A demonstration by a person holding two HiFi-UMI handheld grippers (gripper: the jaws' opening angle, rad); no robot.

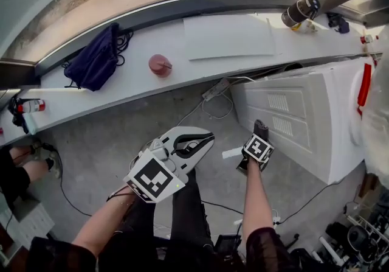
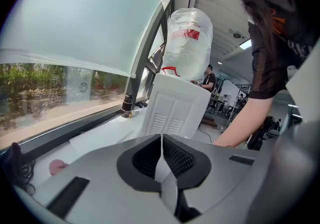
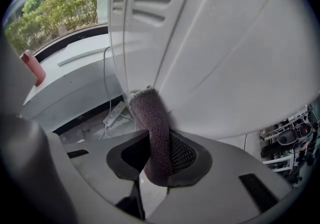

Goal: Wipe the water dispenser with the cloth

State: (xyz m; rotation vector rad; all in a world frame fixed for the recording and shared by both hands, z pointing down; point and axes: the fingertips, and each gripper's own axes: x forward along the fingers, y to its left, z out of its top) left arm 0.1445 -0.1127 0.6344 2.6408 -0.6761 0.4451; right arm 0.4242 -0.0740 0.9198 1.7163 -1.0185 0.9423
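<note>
**White panel, cloth at it: wipe step in hand**

Dispenser stands upright on the floor, just off the window ledge, bottle seated on top. Its vented panel faces the person.

Left gripper: jaws together, nothing between them, held out in front of the vented panel and well clear of it. It looks idle.

Right gripper: jaws clamped on the cloth, a brownish terry strip that stands up out of the jaws. In the right gripper view its free end sits at the corner where the vented panel meets the plain side. It looks to be touching the panel there, but I can't rule out a thin gap.

Judgement: wiping is under way or just starting, low on the body. Most of the panel, the top and the bottle area look unreached from here.

Next move calls for:
- pressing the cloth flat on the panel, since a tip-only touch will skate
- a steady sweep along the plain side, keeping the hard jaws off the plastic
- a firm grip, because the strip is floppy and may fold back under drag
</note>
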